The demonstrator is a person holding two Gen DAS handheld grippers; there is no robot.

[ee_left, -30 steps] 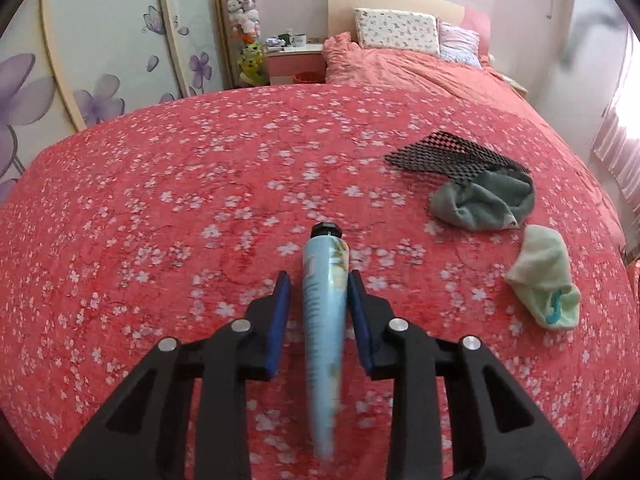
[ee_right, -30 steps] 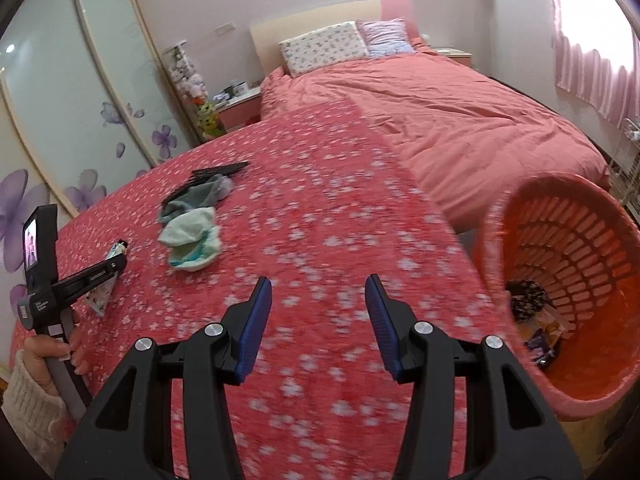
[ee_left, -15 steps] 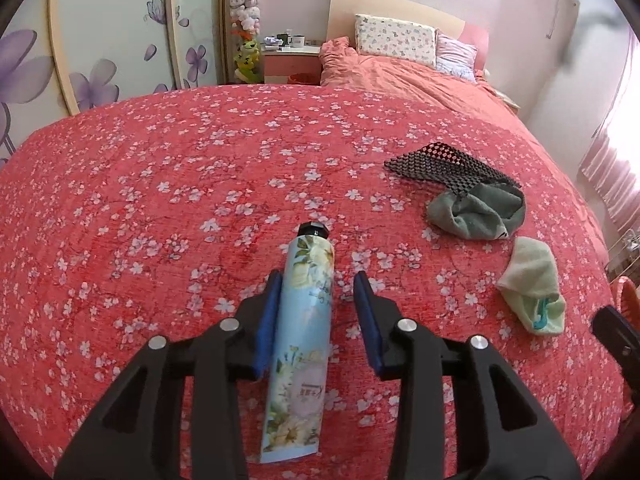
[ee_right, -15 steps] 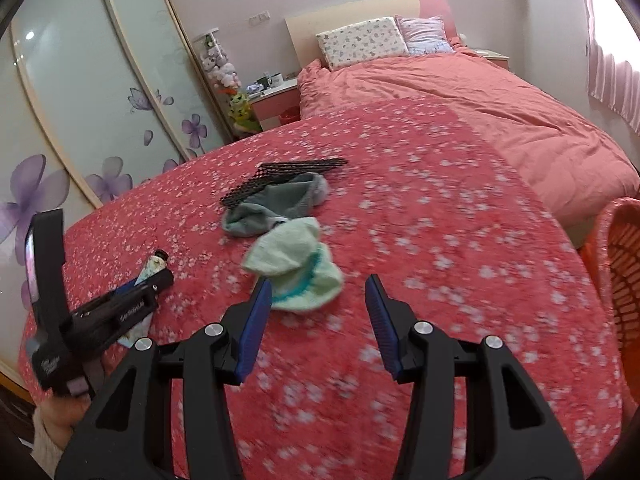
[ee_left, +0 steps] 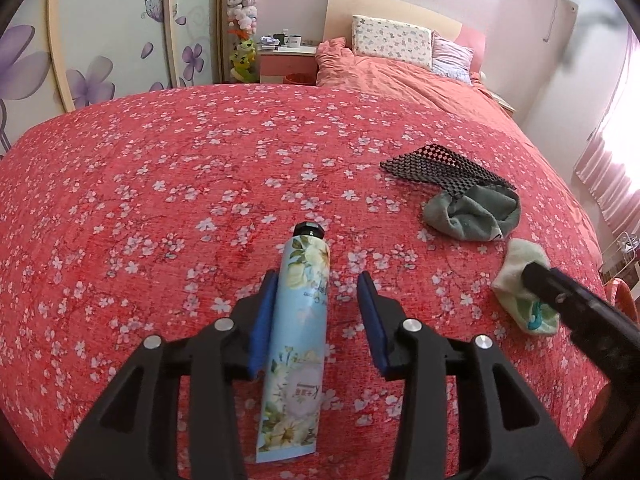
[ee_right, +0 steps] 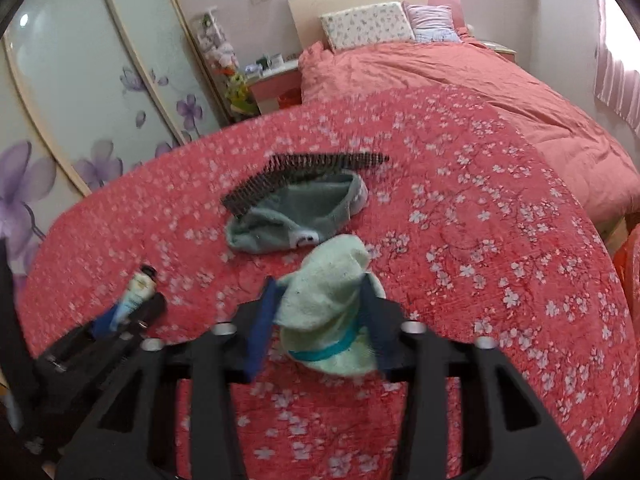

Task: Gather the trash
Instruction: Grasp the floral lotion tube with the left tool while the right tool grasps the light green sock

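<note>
A light-blue floral tube (ee_left: 298,344) with a black cap lies on the red flowered cloth (ee_left: 160,200). My left gripper (ee_left: 318,300) is open around it, with the tube against the left finger. A pale green sock (ee_right: 332,312) lies between the open fingers of my right gripper (ee_right: 320,300). The sock (ee_left: 516,276) and my right gripper (ee_left: 576,316) also show at the right of the left wrist view. A grey-green sock (ee_right: 296,220) and a black mesh piece (ee_right: 296,172) lie just beyond. The tube (ee_right: 136,292) and my left gripper (ee_right: 120,324) show at the left of the right wrist view.
An orange basket's rim (ee_right: 630,256) shows at the right edge. Beyond the cloth are a bed with a pink quilt (ee_right: 460,76), a nightstand (ee_left: 286,64) and wardrobe doors with purple flowers (ee_left: 92,40).
My left gripper opened and let the tube lie on the cloth. My right gripper swung left from the basket and closed in around the pale green sock.
</note>
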